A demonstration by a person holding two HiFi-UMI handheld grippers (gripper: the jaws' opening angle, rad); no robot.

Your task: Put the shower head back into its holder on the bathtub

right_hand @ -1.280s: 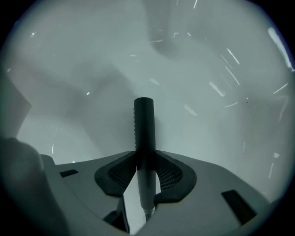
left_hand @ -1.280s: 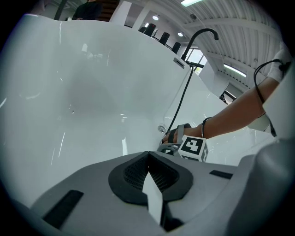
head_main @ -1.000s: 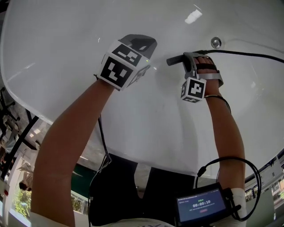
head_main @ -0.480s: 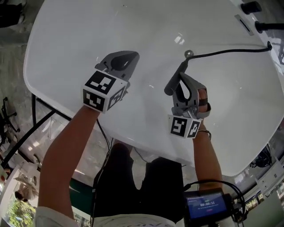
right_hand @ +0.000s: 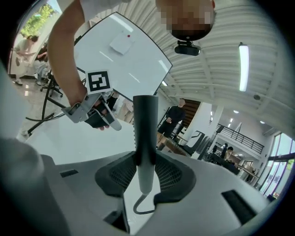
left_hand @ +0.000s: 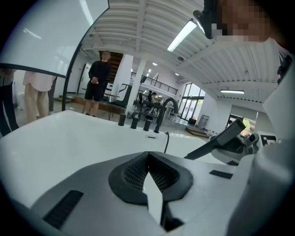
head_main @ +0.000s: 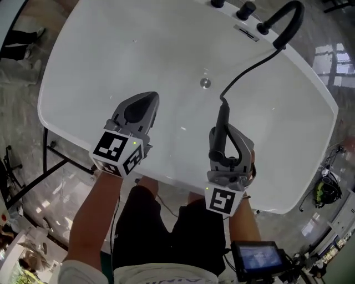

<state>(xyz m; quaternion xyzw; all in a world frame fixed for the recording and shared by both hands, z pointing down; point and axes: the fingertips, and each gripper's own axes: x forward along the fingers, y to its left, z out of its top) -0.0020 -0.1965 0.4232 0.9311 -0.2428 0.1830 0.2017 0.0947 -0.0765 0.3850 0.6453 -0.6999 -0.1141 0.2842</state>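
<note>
— Where's the slim dark stick-shaped shower head (head_main: pixel 222 123)?
— In the right gripper (head_main: pixel 220 145), over the near right part of the white oval bathtub (head_main: pixel 83 72). The right gripper view shows both ribbed black pads (right_hand: pixel 169 177) pressed against its shaft.
— And the thin black hose (head_main: pixel 249 65)?
— It runs from the shower head to the far right rim, beside the curved black spout (head_main: pixel 287 19) and the black knobs (head_main: pixel 246 9).
— And the left gripper (head_main: pixel 140 108)?
— Its jaws are together with nothing between them. It is over the near left of the tub, nearer than the round chrome drain (head_main: pixel 205 83).
</note>
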